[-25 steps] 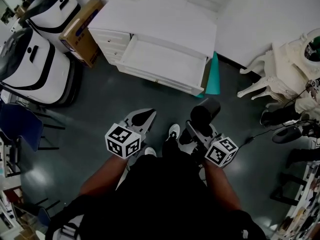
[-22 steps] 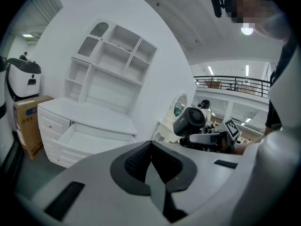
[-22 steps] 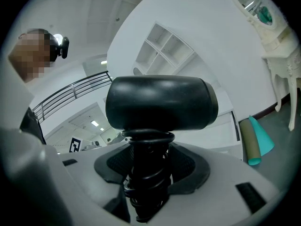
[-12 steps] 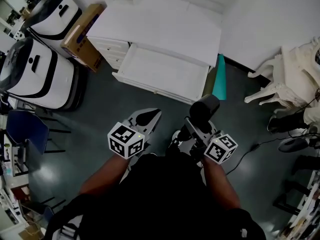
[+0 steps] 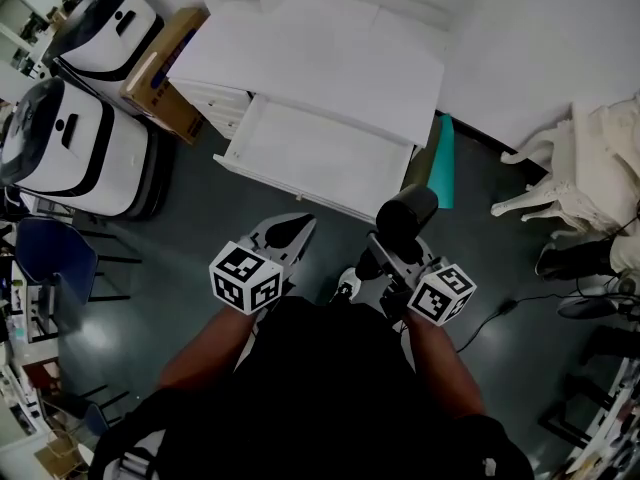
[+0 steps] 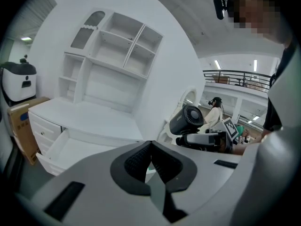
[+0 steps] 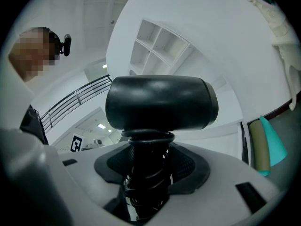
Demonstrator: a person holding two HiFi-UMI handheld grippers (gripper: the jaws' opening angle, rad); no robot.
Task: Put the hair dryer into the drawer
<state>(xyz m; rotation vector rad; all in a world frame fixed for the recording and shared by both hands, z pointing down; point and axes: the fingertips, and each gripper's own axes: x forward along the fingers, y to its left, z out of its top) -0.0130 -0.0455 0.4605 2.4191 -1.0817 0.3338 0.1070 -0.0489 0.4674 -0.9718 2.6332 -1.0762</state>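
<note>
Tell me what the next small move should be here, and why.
Probably carry the right gripper forward and slightly left until the hair dryer hangs over the open drawer. That gripper is shut on the dryer's cord-wrapped handle, the dryer sits just short of the drawer's front edge, and the drawer looks empty. The left gripper is shut, holding nothing.

The left gripper [image 6: 150,146], jaws together, faces the open drawer [image 6: 68,149] and hair dryer [image 6: 185,120].

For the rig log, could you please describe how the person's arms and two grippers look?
The left gripper and right gripper have light grey bodies and tapering jaws lined with dark ridged pads. Each carries a white cube printed with black square markers. The forearms are bare below a black top.
</note>
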